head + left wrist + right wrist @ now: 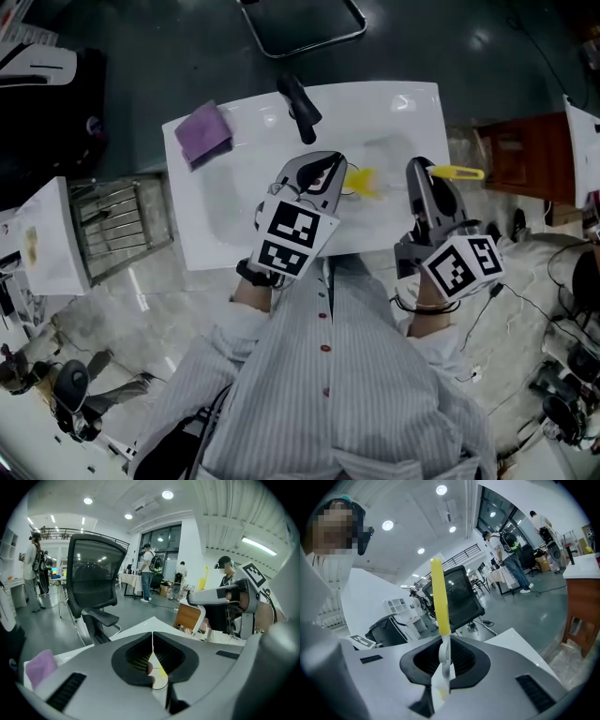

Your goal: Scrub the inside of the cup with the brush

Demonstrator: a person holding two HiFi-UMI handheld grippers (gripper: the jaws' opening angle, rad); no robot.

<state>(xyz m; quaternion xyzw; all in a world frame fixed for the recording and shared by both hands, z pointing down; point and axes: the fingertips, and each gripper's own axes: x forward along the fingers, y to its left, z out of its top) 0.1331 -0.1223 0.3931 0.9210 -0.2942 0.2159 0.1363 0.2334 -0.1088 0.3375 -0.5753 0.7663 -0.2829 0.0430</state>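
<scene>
A clear cup (362, 182) with yellow on it hangs over the white sink (234, 220). My left gripper (327, 169) is shut on its thin wall. In the left gripper view the jaws (153, 639) meet on a thin clear edge, and the cup's rounded clear and yellow part (158, 674) shows just below them. To the right, my right gripper (423, 171) is shut on the brush; its yellow handle (458, 172) sticks out to the right. In the right gripper view the handle (439, 597) rises from the closed jaws (444, 644). The brush head is hidden.
A purple cloth (203, 133) lies at the sink's far left corner, and a black faucet (300, 105) stands at the back edge. A metal rack (117, 225) is left of the sink, a wooden cabinet (525, 155) to its right, and an office chair (91, 583) beyond.
</scene>
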